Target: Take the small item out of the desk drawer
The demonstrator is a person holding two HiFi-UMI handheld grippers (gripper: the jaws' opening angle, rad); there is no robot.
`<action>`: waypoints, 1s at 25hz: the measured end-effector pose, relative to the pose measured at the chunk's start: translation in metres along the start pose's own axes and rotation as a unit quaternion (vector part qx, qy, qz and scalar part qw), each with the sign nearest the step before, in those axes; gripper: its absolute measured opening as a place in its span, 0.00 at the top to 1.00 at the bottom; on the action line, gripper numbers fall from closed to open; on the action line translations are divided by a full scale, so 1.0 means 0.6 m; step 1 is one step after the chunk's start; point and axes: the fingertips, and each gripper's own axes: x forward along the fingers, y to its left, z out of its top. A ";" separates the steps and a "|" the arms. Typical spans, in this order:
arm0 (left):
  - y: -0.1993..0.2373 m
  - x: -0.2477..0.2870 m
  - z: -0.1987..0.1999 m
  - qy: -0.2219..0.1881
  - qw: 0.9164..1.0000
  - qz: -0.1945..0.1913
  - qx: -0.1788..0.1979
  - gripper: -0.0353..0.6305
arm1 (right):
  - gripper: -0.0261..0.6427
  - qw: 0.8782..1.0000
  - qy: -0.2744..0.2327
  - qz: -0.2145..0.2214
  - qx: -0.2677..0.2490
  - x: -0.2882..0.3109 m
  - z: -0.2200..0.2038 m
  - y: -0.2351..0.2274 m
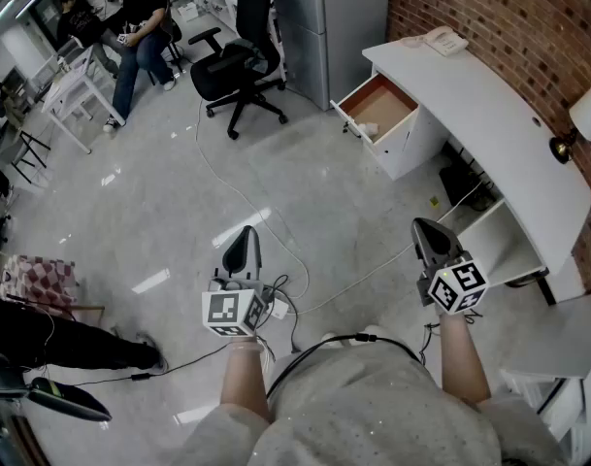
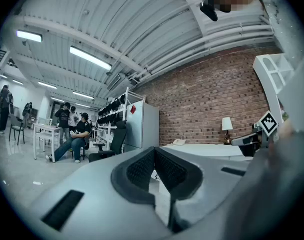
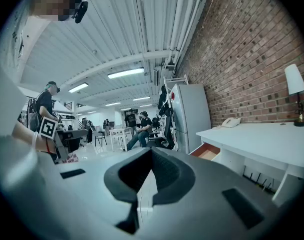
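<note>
The desk drawer (image 1: 377,107) stands pulled open from the left end of the white curved desk (image 1: 489,100). A small pale item (image 1: 365,127) lies at its near corner. My left gripper (image 1: 245,250) and right gripper (image 1: 429,239) are held low in front of me, well short of the drawer, both shut with nothing between the pads. In the right gripper view the open drawer (image 3: 207,151) shows to the right beyond the shut right gripper (image 3: 151,156); the item is hidden there. The left gripper (image 2: 154,156) points toward the desk (image 2: 201,148).
A black office chair (image 1: 232,71) and a grey fridge (image 1: 329,17) stand near the drawer. Cables (image 1: 276,250) trail over the floor between me and the desk. People sit at a table (image 1: 140,17) far left. A phone (image 1: 443,39) and a lamp (image 1: 576,124) are on the desk.
</note>
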 end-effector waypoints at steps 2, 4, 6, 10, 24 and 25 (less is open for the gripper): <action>0.002 0.001 -0.001 -0.001 1.000 0.001 0.001 0.95 | 0.95 1.000 -0.001 -0.001 0.005 0.001 -0.005 -0.003; 0.005 0.003 -0.002 -0.002 1.000 0.003 0.001 0.95 | 0.95 1.000 0.000 -0.002 0.006 0.004 -0.008 -0.004; 0.009 0.006 -0.003 -0.002 1.000 0.005 0.000 0.95 | 0.95 1.000 0.002 -0.004 0.007 0.007 -0.011 -0.005; 0.013 0.016 -0.004 0.000 1.000 0.003 0.000 0.95 | 0.95 1.000 0.007 -0.010 0.012 0.009 -0.018 -0.010; 0.049 0.035 -0.027 0.009 1.000 0.005 -0.019 0.95 | 0.95 0.999 0.003 -0.038 0.022 0.026 -0.023 -0.022; 0.051 0.039 -0.030 0.010 1.000 0.006 -0.023 0.95 | 0.95 0.999 0.002 -0.043 0.024 0.025 -0.024 -0.025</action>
